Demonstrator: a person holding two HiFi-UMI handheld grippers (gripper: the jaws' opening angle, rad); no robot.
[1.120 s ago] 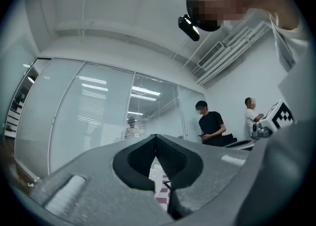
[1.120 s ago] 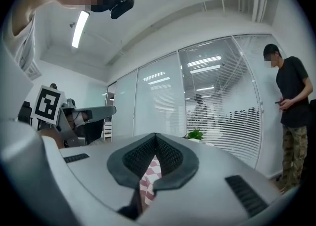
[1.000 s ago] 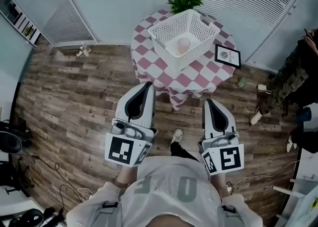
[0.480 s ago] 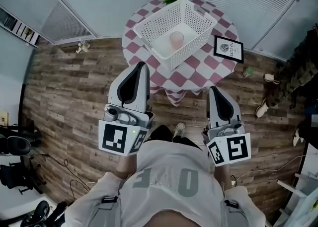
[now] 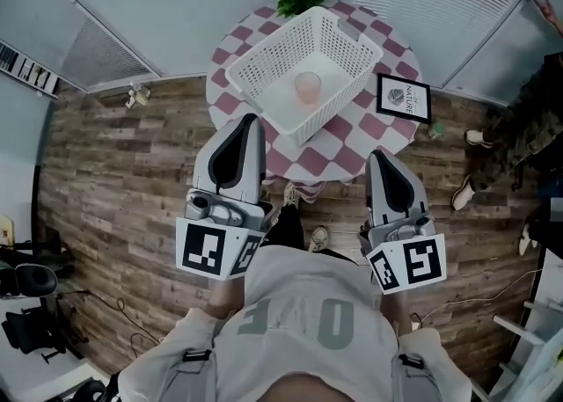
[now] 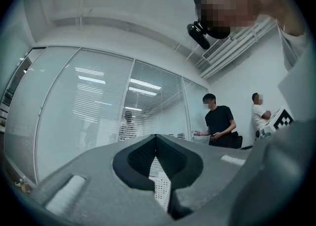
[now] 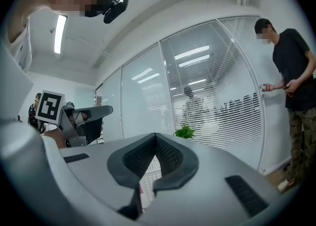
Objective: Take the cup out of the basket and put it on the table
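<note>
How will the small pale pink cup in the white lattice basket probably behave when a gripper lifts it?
The pale pink cup looks small and thin, so probably light. It seems upright and narrow, so a sideways nudge may tip it. The white lattice basket has high walls, so it likely needs a straight lift.

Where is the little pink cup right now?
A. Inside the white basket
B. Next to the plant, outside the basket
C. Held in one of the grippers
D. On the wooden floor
A: in the head view the pink cup stands on the bottom of the white basket, which sits on the checked table.
</note>
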